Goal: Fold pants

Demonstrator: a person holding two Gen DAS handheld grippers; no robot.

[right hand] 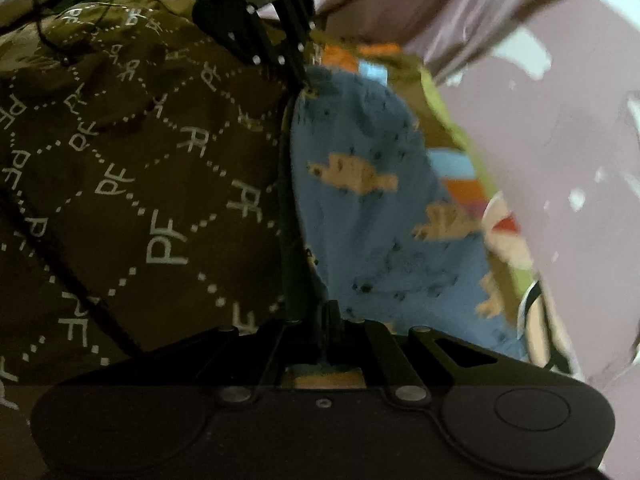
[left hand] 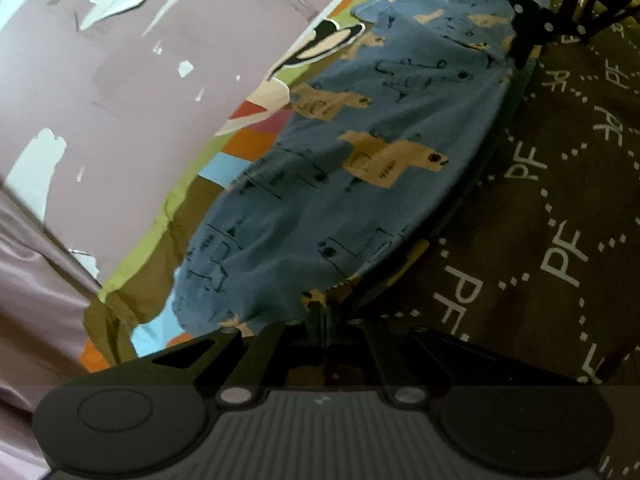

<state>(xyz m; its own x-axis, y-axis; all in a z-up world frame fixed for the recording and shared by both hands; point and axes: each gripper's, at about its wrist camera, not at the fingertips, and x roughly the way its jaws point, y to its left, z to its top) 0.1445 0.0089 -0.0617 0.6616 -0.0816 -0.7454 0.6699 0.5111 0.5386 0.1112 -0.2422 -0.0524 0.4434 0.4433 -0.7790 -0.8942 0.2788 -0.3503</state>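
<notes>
Two grippers are pinching the same edge of the blue printed pants (left hand: 340, 168), one at each end, and much of that grip is sitting in shadow. The left gripper (left hand: 320, 312) is showing its fingers drawn together with a bit of the tan-and-blue hem caught between them, though the dark linkage is covering the exact contact. The right gripper (right hand: 330, 316) is likewise closed, its jaws meeting on the cloth's near corner, and the fabric under its frame is only peeking through as a tan strip. Each gripper is also appearing at the far end in the other's view, cut off by the picture's top edge. The pants are lying stretched between the two, resting on a brown bedspread (left hand: 560, 208) printed with white dotted diamonds and letters, and partly over a bright cartoon-patterned sheet (left hand: 256, 120) of green, orange and light blue. A dark band of shadow is running along the held edge, so whether one layer or several are gripped is impossible to tell. The right wrist view is blurring, smearing the print. Beyond the sheet, a mauve wall (left hand: 140, 80) with peeling patches is closing off that side, while the brown spread is offering open room on the other.
</notes>
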